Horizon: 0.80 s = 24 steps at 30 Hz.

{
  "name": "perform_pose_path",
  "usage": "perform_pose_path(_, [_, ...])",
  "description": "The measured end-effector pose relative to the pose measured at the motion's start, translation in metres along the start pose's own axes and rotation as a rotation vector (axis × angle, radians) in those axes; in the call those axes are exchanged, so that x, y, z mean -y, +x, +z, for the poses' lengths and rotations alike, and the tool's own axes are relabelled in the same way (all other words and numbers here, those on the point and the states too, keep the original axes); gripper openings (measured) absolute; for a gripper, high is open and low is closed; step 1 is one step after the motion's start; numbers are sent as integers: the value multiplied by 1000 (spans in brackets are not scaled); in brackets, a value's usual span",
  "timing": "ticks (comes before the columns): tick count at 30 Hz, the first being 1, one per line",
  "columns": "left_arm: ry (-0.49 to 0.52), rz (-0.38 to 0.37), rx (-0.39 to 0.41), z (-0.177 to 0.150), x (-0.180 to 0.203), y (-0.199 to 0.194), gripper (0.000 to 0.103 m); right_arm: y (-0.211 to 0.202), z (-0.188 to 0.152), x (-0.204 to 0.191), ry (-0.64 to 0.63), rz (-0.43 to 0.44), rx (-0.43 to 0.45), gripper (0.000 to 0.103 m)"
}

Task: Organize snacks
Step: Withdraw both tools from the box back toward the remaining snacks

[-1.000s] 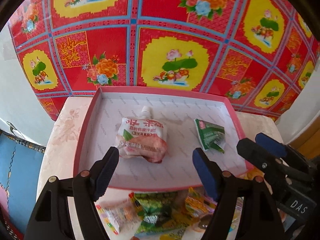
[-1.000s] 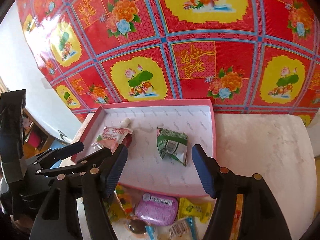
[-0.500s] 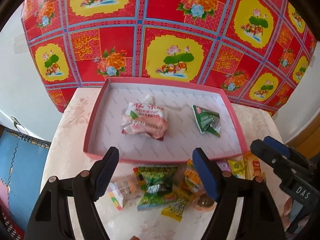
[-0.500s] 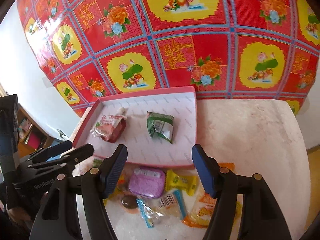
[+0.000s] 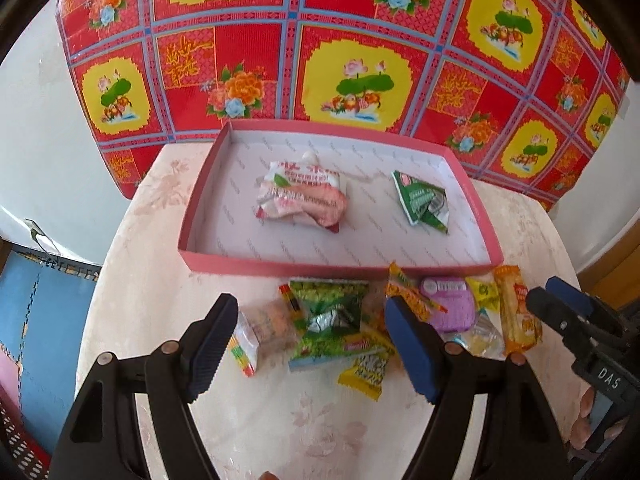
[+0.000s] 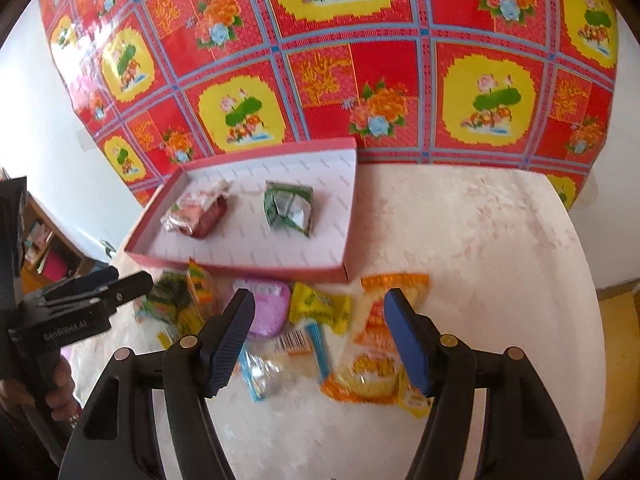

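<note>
A pink-rimmed tray (image 5: 336, 269) (image 6: 240, 266) stands at the back of the table. In it lie a pink and white spout pouch (image 5: 302, 196) (image 6: 196, 213) and a green packet (image 5: 420, 202) (image 6: 288, 208). Several loose snacks lie in front of the tray: a green bag (image 5: 328, 322), a clear biscuit pack (image 5: 262, 326), a purple tin (image 5: 450, 308) (image 6: 268, 310), a small yellow packet (image 6: 320, 306) and an orange bag (image 6: 380, 344). My left gripper (image 5: 310, 346) is open above the green bag. My right gripper (image 6: 320, 344) is open above the yellow packet, holding nothing.
A red and yellow flowered cloth (image 5: 360, 40) hangs behind the table. The pale table top (image 6: 480, 240) is bare to the right of the tray. A blue mat (image 5: 48, 312) lies on the floor at the left. A hand shows under each gripper.
Both grippers have drawn back from the tray toward the table's front, so the loose snack pile has come into full view under them. Their jaws have kept the same width.
</note>
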State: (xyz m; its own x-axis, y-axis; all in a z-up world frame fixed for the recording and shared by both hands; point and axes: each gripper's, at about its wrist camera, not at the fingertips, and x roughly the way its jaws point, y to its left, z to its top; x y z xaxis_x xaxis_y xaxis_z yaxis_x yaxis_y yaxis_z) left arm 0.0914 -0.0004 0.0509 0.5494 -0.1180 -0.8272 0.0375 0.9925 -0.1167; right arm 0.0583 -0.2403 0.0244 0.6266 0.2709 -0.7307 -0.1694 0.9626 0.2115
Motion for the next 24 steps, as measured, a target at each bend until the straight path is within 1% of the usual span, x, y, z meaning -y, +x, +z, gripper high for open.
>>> perform_pose_path(7, [6,-22,-8,-9,1,0,80,2,-19,9,9,-21,-24,69])
perform_pose_path(14, [20,-30,-23,-17,5,5,80,6,-28,19,39,-35,-41,69])
perform_pose_path(21, [41,-44,-35,-22,12,13,80,8,-31,19,18,-76,-21,69])
perform_pose_path(24, [59,-29,-31,-23,14,16,80,10,-31,21,18,-95,-18,69])
